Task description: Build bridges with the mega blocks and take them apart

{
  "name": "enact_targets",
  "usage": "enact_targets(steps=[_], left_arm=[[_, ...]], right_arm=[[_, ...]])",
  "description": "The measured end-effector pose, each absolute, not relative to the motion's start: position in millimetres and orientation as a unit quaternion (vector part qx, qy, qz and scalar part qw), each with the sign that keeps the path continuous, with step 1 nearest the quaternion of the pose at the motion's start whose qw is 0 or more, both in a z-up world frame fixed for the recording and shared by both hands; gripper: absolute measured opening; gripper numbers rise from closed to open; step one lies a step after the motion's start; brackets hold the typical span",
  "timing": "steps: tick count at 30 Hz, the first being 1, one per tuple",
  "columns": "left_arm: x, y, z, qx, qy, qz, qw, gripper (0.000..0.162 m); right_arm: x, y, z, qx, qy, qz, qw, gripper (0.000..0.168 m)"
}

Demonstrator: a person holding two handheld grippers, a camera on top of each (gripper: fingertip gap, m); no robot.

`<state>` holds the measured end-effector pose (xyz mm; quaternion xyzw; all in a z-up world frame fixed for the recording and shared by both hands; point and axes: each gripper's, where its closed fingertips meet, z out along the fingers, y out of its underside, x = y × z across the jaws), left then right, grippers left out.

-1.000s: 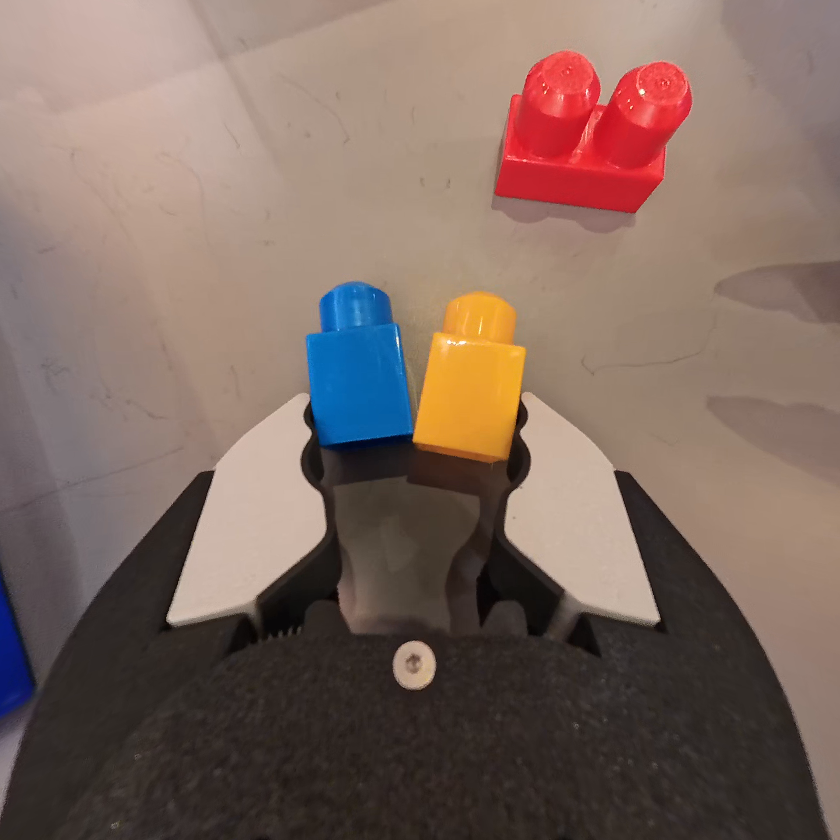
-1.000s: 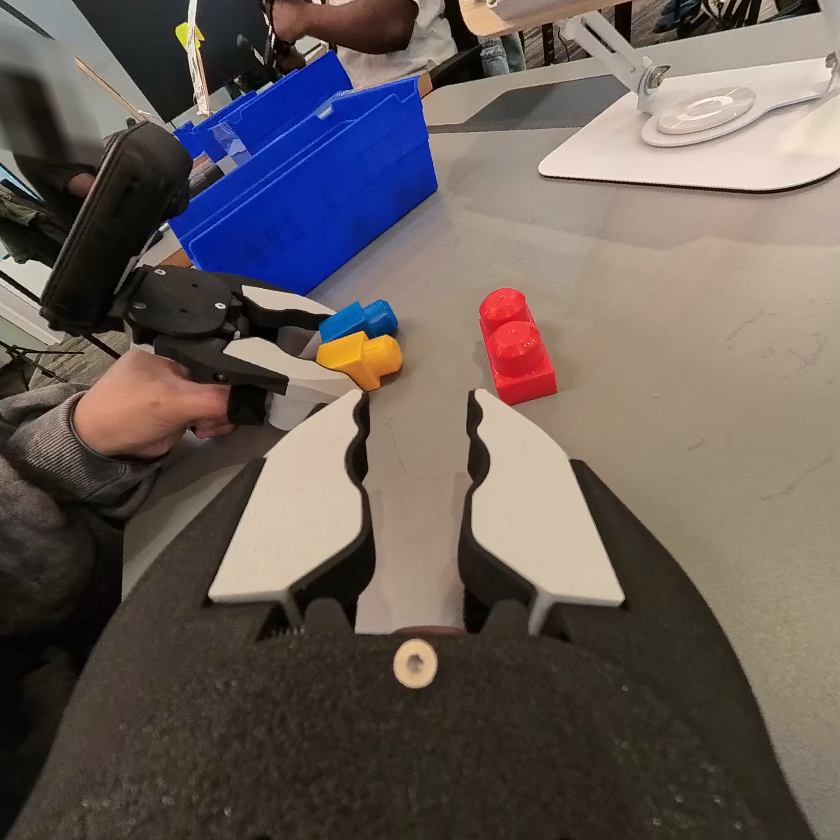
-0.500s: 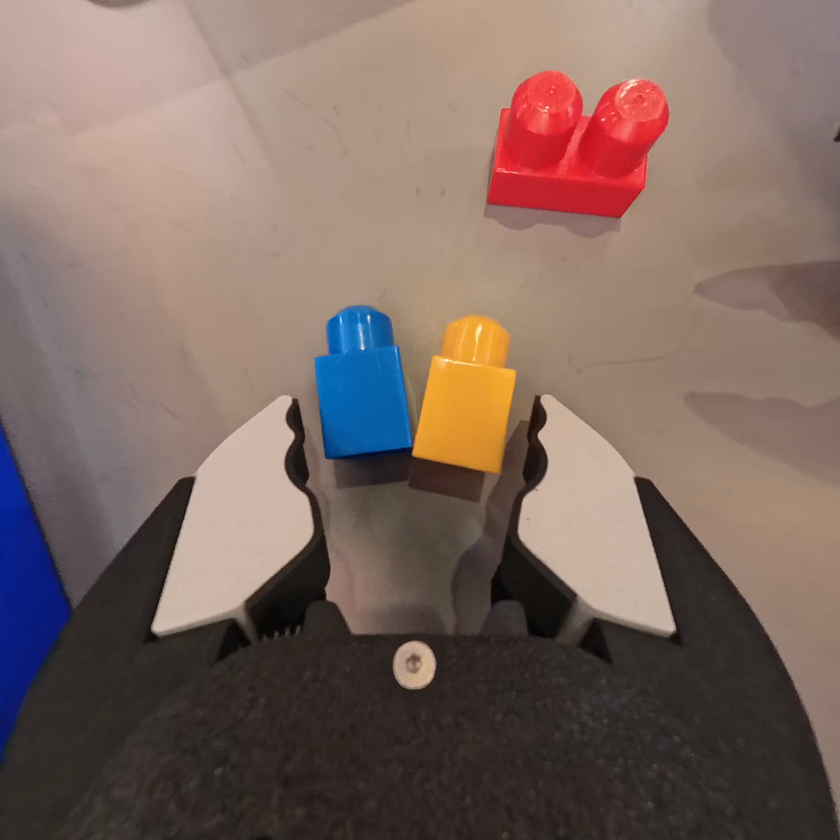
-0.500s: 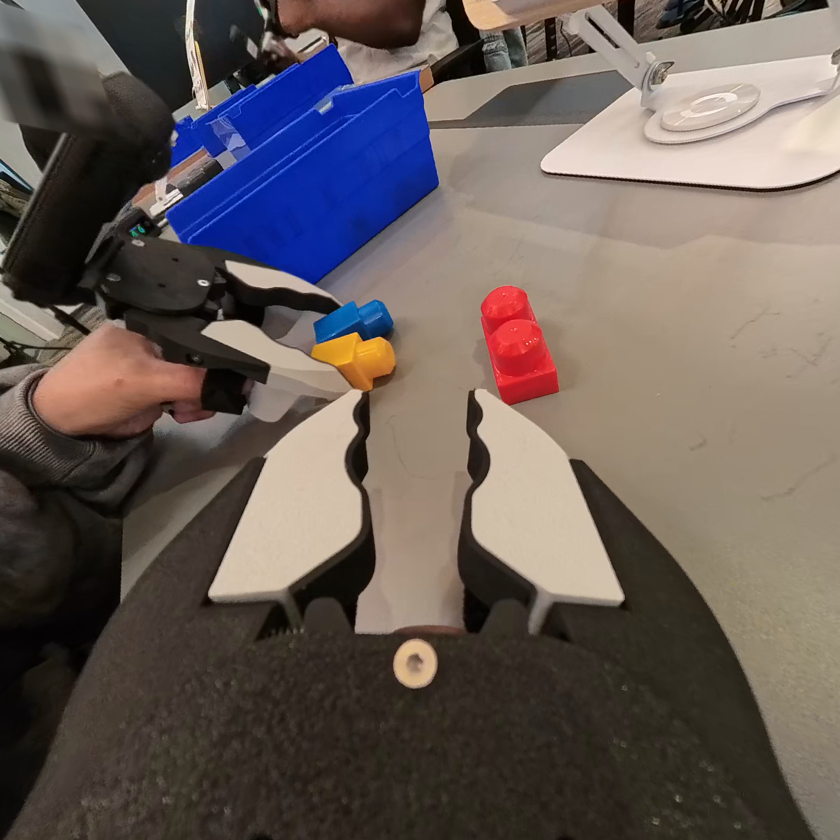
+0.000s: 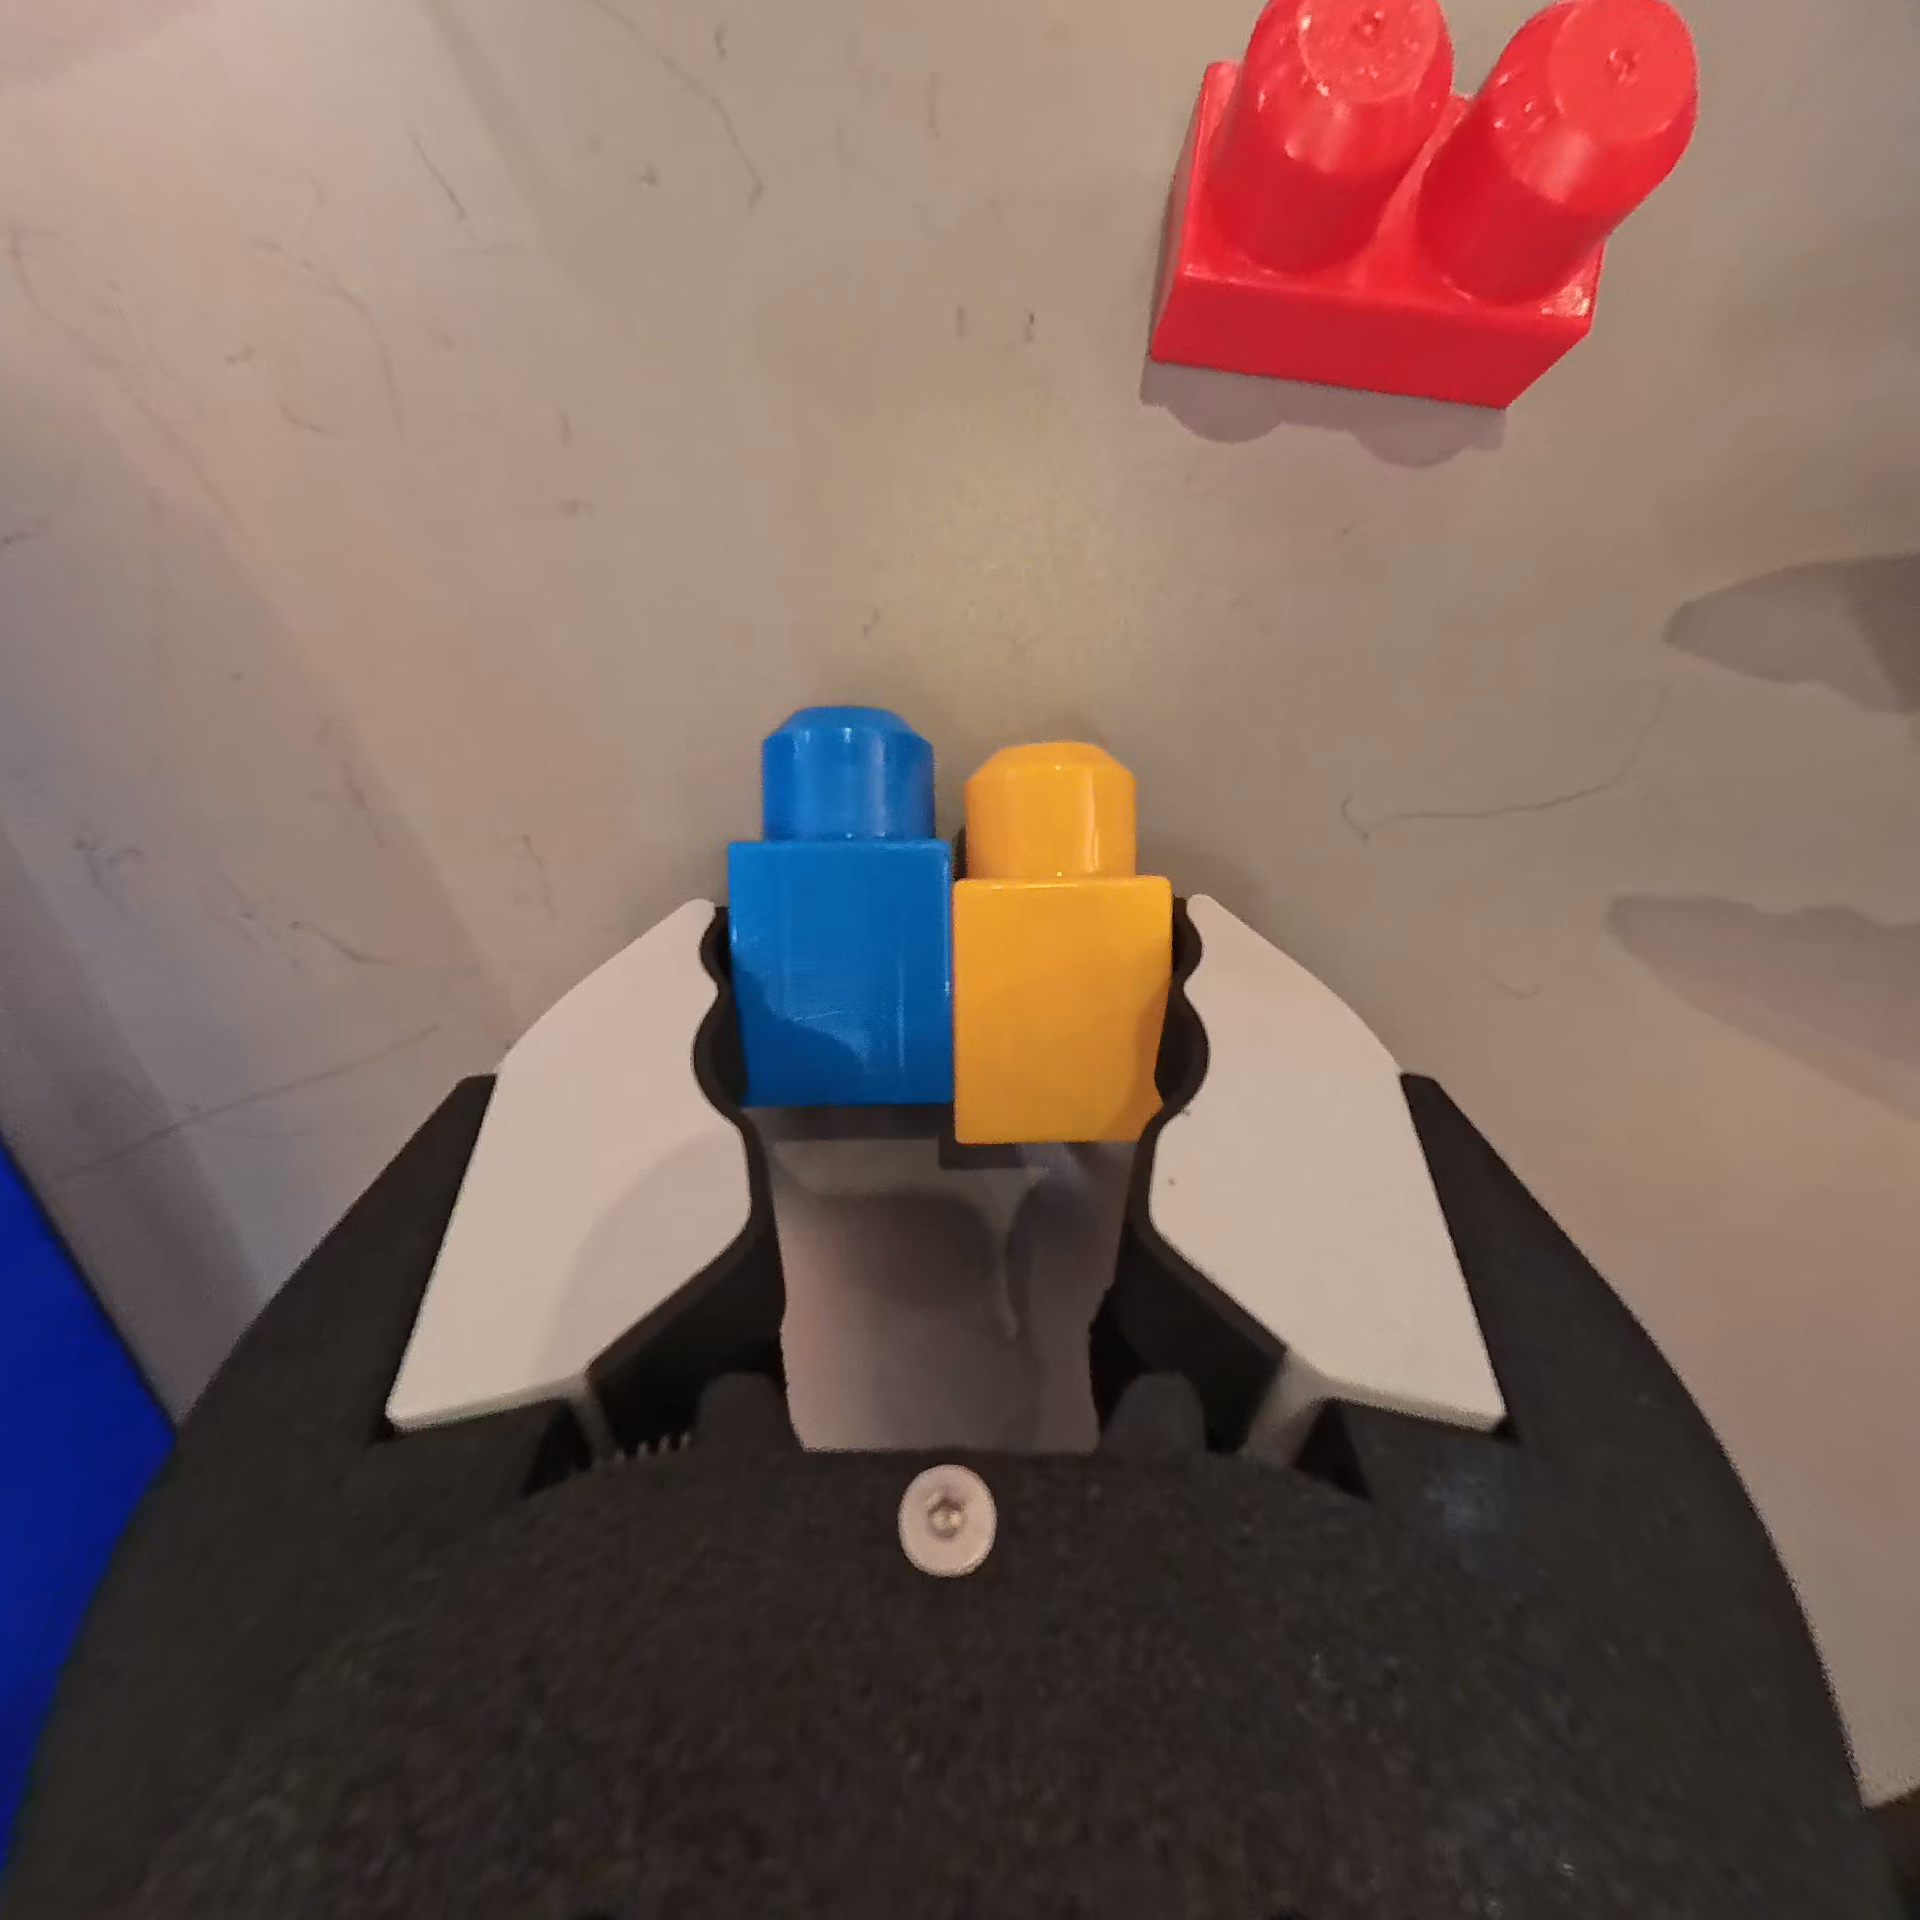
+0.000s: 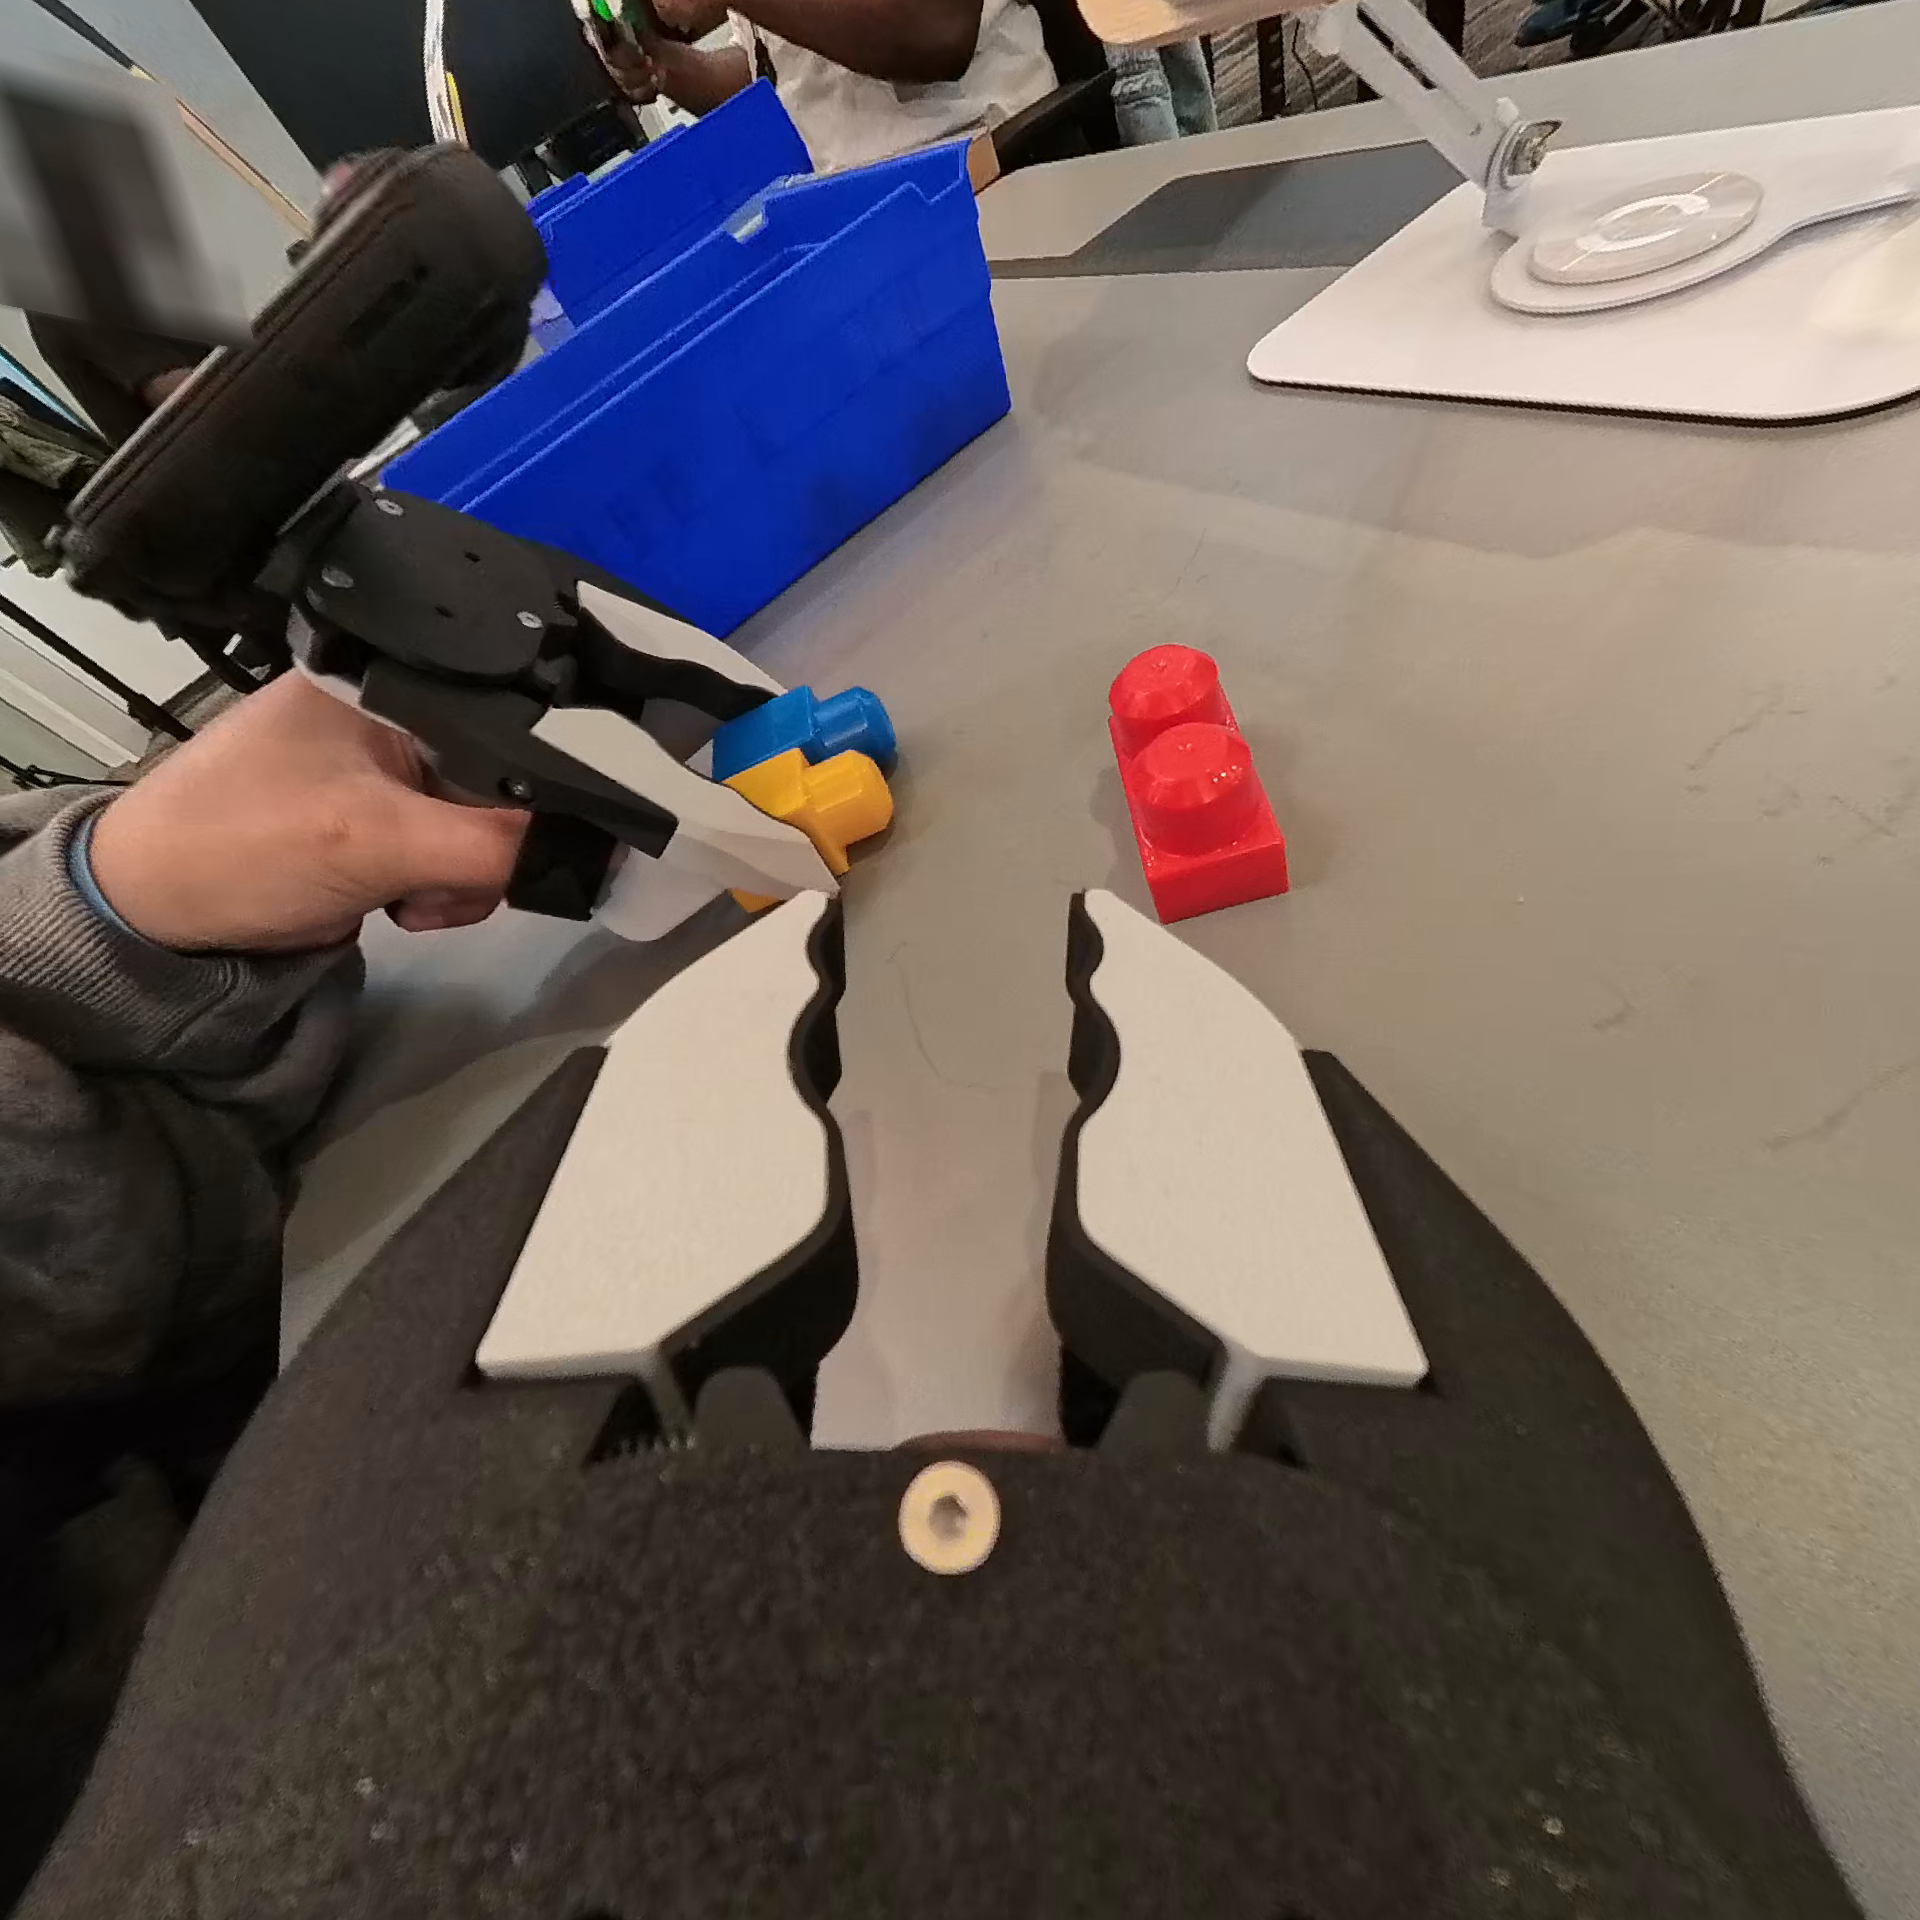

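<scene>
Left claw (image 5: 951,914) pinching blue block (image 5: 836,977) and yellow block (image 5: 1055,1003) together, side by side, sides touching, centre of left wrist view. Both lying on their sides on the tabletop (image 6: 1507,727), studs pointing away from the claw. Red two-stud block (image 5: 1382,218) upright, upper right of that frame, well apart from the pair. Right claw (image 6: 951,925) spread, empty, hovering lower centre of right wrist view, red block (image 6: 1195,790) just beyond its right tip. Blue bin (image 6: 727,416) upper left, white stand base (image 6: 1558,312) upper right. Progress, by judgement: no bridge standing, nothing stacked. Pillars only being gathered. Left: stand both single blocks upright with a gap, cap with red, then take apart.
</scene>
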<state>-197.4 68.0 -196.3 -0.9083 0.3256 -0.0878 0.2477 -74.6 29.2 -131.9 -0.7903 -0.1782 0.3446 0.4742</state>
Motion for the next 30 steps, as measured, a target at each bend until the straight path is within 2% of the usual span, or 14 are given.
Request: enact_targets(steps=[5, 17, 30], left_arm=[[-198.8, 72.0, -184.5, -0.892, 0.332, -0.086, 0.295, 0.077], [-206.8, 52.6, -193.3, -0.895, 0.342, -0.100, 0.270, 0.082], [-212.0, 54.7, -195.0, -0.898, 0.339, -0.069, 0.273, 0.077]], right_arm=[[-74.0, 29.6, -132.2, -0.791, -0.177, 0.345, 0.474, 0.041], [-73.7, 29.9, -133.1, -0.792, -0.175, 0.346, 0.472, 0.041], [-74.1, 29.7, -133.2, -0.792, -0.177, 0.346, 0.471, 0.041]])
